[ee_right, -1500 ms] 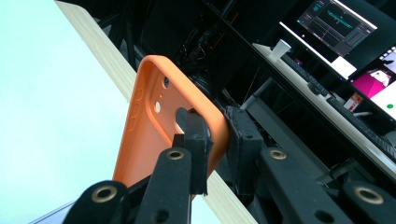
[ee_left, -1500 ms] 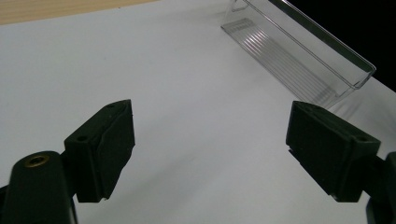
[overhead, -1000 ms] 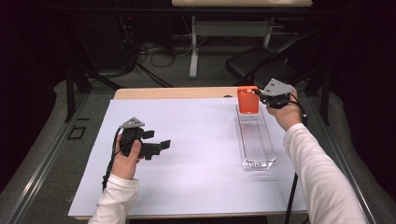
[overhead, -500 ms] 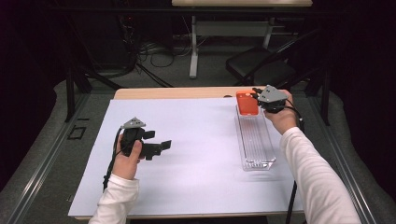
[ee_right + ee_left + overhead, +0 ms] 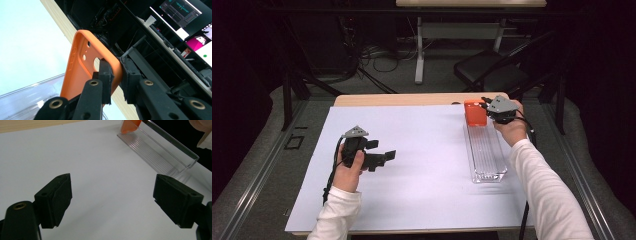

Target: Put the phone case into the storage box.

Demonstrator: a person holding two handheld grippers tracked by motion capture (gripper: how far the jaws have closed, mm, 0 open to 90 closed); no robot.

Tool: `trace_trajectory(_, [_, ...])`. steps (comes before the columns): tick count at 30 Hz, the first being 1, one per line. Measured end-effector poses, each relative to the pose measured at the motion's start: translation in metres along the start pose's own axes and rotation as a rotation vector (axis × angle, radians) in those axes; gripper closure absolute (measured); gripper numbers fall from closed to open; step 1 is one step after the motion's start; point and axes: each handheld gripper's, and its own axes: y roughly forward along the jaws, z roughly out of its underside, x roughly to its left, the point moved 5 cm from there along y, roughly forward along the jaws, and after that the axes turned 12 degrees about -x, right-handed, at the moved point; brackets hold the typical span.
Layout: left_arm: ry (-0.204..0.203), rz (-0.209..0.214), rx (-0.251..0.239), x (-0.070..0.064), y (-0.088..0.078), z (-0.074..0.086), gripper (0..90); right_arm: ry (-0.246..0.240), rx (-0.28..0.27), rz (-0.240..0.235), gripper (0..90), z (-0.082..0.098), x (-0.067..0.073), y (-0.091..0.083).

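Note:
An orange phone case (image 5: 475, 112) stands on end at the far end of a clear plastic tray (image 5: 486, 150) on the right of the white sheet. My right gripper (image 5: 484, 107) is shut on the case's edge; in the right gripper view both pads pinch the orange phone case (image 5: 82, 67) near its camera cut-out, over the clear tray (image 5: 27, 100). My left gripper (image 5: 387, 156) rests low over the sheet at the left, open, nothing between its fingers (image 5: 53, 200). Its own view shows the tray (image 5: 160, 147) and the case's lower corner (image 5: 128, 126) farther off.
A white sheet (image 5: 422, 170) covers most of the wooden table (image 5: 412, 99). A dark chair (image 5: 497, 75) and a table leg (image 5: 419, 55) with cables stand on the floor beyond. Screens (image 5: 190, 20) glow in the right gripper view.
My right gripper has come down and slightly left with the orange case, bringing its lower end into the tray's far end. The left hand has kept still.

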Motion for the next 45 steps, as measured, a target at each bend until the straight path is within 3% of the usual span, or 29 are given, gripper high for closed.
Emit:
trace_trajectory(15, [0.007,0.010,0.011,-0.003,0.004,0.002,15.6,0.004,-0.028,0.008,79.8,0.007,0.001,-0.002])
trace_trajectory(20, [0.009,0.011,0.017,-0.004,0.005,0.003,15.7,-0.031,-0.007,0.004,79.5,0.008,-0.001,-0.003])
trace_trajectory(26, [0.009,0.012,0.018,-0.004,0.006,0.003,15.6,-0.117,0.043,0.004,78.4,0.006,-0.001,-0.002])
trace_trajectory(31, [0.006,0.013,0.017,-0.005,0.005,0.003,15.6,-0.151,0.075,0.008,77.6,0.006,-0.002,-0.001])
trace_trajectory(45, [0.011,0.021,0.020,-0.005,0.006,0.004,15.7,-0.185,0.129,0.064,74.6,0.018,-0.011,0.000])
